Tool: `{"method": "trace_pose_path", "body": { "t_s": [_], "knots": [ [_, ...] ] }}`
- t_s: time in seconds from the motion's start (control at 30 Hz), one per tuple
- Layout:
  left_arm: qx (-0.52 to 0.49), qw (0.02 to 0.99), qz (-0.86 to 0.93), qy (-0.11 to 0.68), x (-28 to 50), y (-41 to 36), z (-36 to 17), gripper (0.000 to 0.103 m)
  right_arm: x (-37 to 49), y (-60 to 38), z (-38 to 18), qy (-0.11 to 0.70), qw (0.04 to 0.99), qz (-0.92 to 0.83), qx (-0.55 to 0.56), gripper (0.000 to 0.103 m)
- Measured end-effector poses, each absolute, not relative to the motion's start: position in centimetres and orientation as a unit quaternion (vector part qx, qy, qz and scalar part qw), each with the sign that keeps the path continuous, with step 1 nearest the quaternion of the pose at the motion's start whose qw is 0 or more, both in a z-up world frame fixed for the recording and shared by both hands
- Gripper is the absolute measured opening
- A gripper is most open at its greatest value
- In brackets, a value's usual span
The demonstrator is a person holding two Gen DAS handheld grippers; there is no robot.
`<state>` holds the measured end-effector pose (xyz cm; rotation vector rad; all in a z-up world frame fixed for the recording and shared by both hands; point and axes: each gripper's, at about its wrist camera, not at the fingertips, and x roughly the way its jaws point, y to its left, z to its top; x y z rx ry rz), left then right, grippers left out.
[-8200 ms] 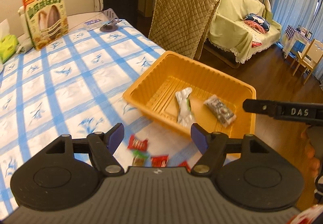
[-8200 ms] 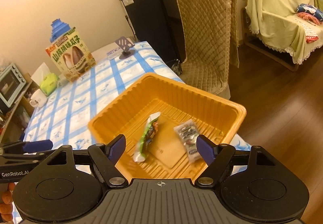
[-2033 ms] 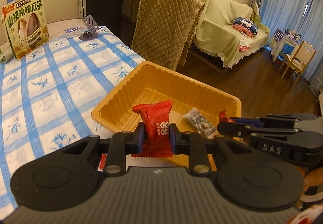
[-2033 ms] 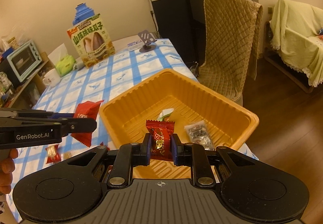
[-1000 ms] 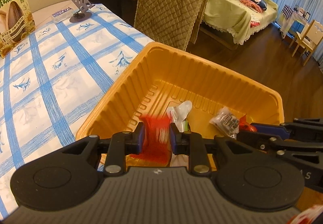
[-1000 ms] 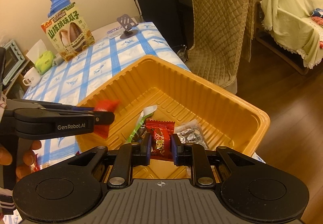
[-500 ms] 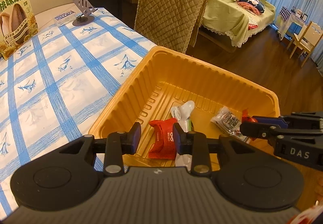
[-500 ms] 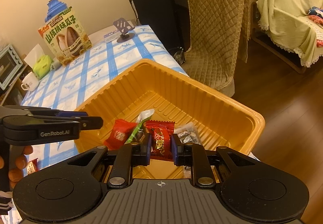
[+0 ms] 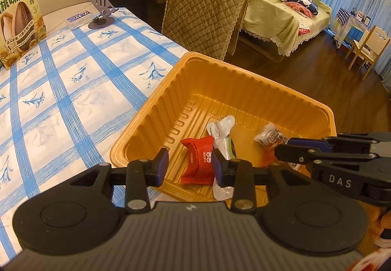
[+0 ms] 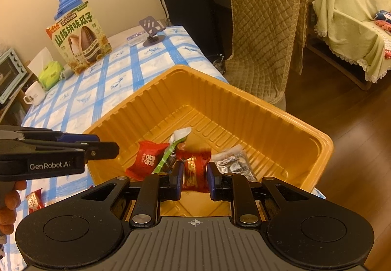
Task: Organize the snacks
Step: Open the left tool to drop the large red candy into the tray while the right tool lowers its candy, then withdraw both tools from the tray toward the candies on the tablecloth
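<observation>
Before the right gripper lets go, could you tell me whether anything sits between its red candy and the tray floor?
Nothing visible blocks it: the right gripper holds the red candy over the orange tray, with bare tray floor beneath.

Orange tray (image 9: pixel 244 70) on table edge, red packet (image 9: pixel 199 161), silver sachets perhaps, inside.

The tray (image 9: pixel 136 134) is ribbed orange plastic — glossy. A printed cloth covers the tabletop (image 9: pixel 61 99). Snack wrappers (image 9: pixel 200 161) look shiny — crinkled foil.
</observation>
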<state>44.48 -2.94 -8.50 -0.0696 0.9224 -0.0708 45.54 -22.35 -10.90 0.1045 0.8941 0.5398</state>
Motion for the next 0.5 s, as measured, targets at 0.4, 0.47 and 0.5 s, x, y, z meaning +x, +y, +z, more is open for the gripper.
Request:
{"method": "trace_pose_path", "body": {
  "t_s": [0.4,0.47,0.5],
  "knots": [
    [-0.032,0.901,-0.032,0.432,42.1,-2.3,-7.5,0.066,44.1,-23.1,-10.1,0.418,0.873,0.245,0.064,0.071],
    [-0.032,0.903,-0.033,0.427,41.5,-2.2,-7.1,0.069,43.7,-23.3,-9.8,0.416,0.874,0.242,0.066,0.074],
    [-0.032,0.904,-0.035,0.425,41.2,-2.2,-7.0,0.069,43.5,-23.4,-9.7,0.415,0.875,0.240,0.067,0.074]
  ]
}}
